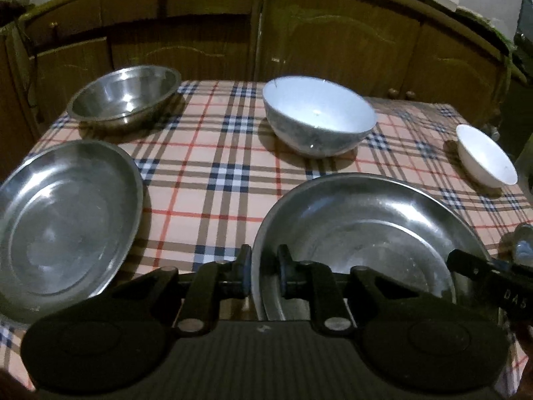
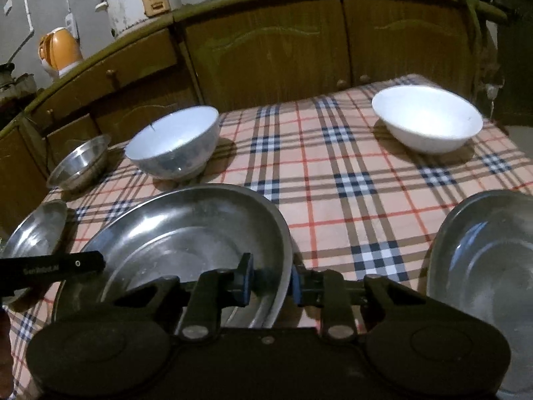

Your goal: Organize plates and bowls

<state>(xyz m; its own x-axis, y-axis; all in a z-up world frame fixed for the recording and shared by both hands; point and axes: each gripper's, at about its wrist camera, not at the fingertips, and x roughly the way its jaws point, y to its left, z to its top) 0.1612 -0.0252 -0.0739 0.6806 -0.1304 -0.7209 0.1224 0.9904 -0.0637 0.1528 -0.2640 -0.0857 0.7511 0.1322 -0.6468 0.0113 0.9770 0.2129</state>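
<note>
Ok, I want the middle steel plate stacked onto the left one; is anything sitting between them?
Nothing visible: only bare tablecloth lies between the middle steel plate and the left steel plate. The steel bowl stands farther back.

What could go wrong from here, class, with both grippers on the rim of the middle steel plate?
1. The left gripper and right gripper each pinch only a thin edge of the middle steel plate; the smooth metal might slip or tilt if lifted unevenly.
2. The left steel plate and right steel plate lie close on either side, so a swing could knock them.
3. Dragging may bunch the checked cloth.
</note>
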